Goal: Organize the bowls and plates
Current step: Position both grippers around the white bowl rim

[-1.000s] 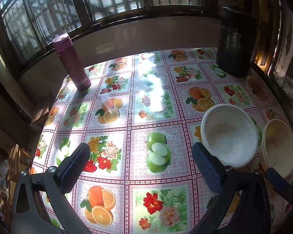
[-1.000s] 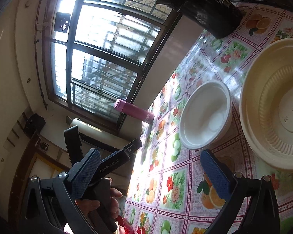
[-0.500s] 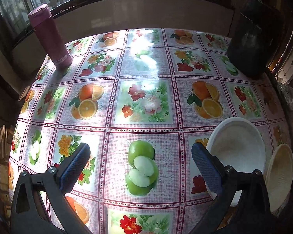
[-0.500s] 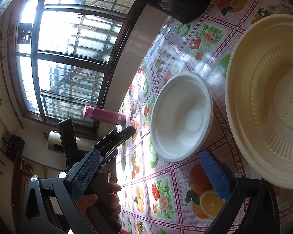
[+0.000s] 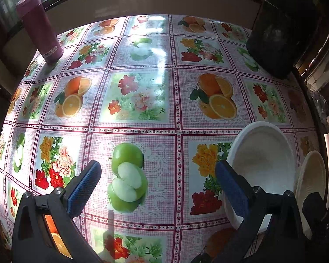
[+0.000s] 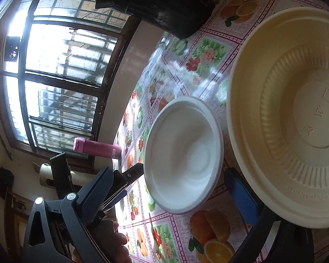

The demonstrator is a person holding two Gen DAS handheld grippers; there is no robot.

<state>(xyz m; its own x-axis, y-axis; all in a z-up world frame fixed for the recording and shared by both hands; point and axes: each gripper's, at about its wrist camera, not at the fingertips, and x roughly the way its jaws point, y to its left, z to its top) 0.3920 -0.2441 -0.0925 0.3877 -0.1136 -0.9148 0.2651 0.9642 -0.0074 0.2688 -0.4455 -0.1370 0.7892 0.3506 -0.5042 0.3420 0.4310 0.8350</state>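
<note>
White and round, the foam bowl (image 5: 263, 160) sat on the fruit-printed plastic tablecloth (image 5: 142, 100) beside the wide cream ribbed plastic bowl (image 6: 296, 114). We held our left gripper (image 5: 155, 182) and right gripper (image 6: 171, 186) with fingers spread, gripping nothing.

A home dining spot: a fruit-and-flower oilcloth (image 5: 142, 100) covers the surface beside a barred window (image 6: 61, 72), a pink flask (image 5: 40, 28) on it.
</note>
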